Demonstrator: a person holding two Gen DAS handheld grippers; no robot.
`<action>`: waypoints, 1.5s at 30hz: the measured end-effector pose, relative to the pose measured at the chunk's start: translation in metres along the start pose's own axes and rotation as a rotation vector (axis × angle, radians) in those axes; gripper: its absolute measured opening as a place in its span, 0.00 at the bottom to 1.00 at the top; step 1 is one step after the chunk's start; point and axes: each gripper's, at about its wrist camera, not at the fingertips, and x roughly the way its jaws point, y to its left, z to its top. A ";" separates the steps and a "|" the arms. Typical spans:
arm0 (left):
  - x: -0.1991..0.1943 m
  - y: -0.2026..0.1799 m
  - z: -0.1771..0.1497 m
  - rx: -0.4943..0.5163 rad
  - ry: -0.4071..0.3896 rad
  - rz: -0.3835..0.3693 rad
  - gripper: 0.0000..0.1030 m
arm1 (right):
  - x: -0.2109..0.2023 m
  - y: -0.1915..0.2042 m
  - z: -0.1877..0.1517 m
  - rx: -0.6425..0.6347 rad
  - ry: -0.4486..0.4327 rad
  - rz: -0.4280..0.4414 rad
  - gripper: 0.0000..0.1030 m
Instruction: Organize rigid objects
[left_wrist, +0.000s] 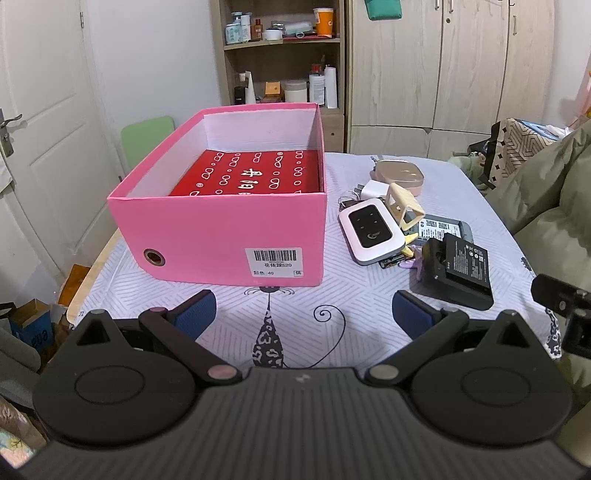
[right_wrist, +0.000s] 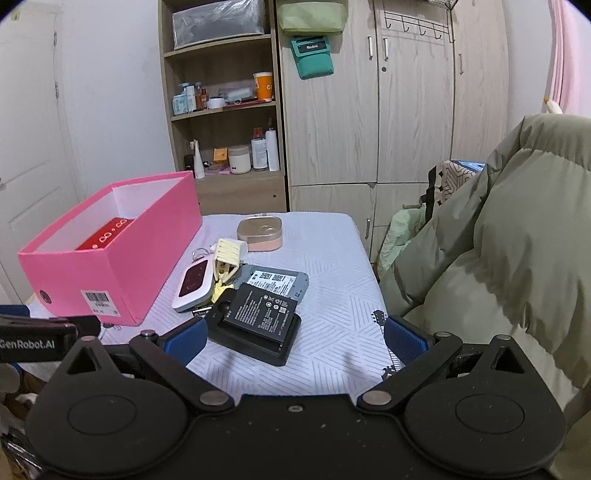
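Gadgets (right_wrist: 240, 280) beside pink box (left_wrist: 221, 236), claws spread

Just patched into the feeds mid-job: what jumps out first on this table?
The open pink box dominates the table's left side, with a red patterned box lying inside. Right of it sits a jumbled pile of small devices: a white pocket router, a black battery charger and a rose-gold case at the far end. Both hand-held grippers, left and right, are open and empty.

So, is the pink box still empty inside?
No, the pink box already holds a red box with white print lying flat on its bottom.
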 end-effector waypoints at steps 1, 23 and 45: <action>0.000 0.000 0.000 -0.002 0.002 0.000 1.00 | 0.000 0.001 0.000 -0.003 0.000 -0.001 1.00; -0.003 0.004 -0.002 -0.001 -0.012 0.003 1.00 | 0.006 0.005 -0.002 0.007 0.015 0.007 1.00; -0.010 0.010 -0.014 -0.027 -0.132 0.009 1.00 | 0.002 0.008 -0.005 0.000 -0.004 0.045 1.00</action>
